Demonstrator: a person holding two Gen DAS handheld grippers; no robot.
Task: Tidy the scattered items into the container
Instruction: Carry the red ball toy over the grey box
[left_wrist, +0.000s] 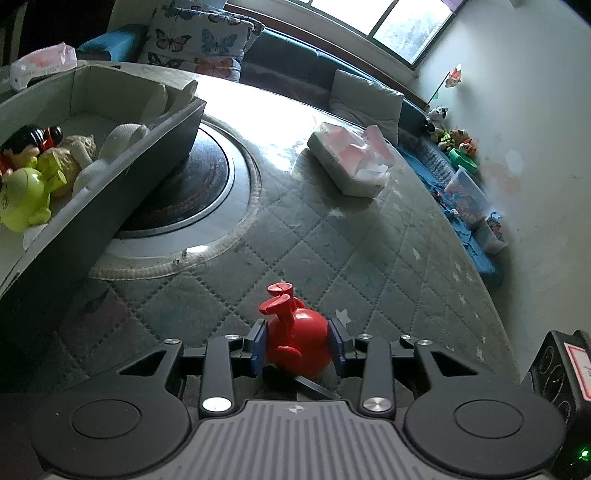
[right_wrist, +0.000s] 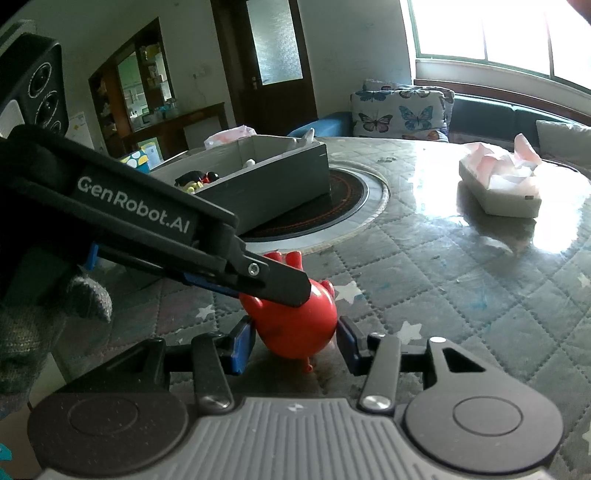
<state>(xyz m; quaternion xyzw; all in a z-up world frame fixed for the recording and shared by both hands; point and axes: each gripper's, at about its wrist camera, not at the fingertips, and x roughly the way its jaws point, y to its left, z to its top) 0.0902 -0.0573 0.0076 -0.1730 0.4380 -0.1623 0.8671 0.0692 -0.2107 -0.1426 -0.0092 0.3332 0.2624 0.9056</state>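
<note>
A red plastic toy (left_wrist: 297, 341) lies on the quilted table cover. My left gripper (left_wrist: 298, 345) is shut on it, blue pads against both its sides. In the right wrist view the same red toy (right_wrist: 295, 325) sits between the pads of my right gripper (right_wrist: 293, 345), which stands open around it with small gaps on each side. The left gripper's fingers (right_wrist: 273, 284) cross over the toy from the left. The grey container (left_wrist: 110, 184) at the left holds a yellow-green toy (left_wrist: 22, 199), a black and red figure and beige soft toys. It also shows in the right wrist view (right_wrist: 266, 184).
A tissue pack (left_wrist: 351, 162) lies on the table at the right, also in the right wrist view (right_wrist: 498, 184). A round black cooktop (left_wrist: 192, 192) is set in the table's middle, partly under the container. Cushions and toys line the bench behind.
</note>
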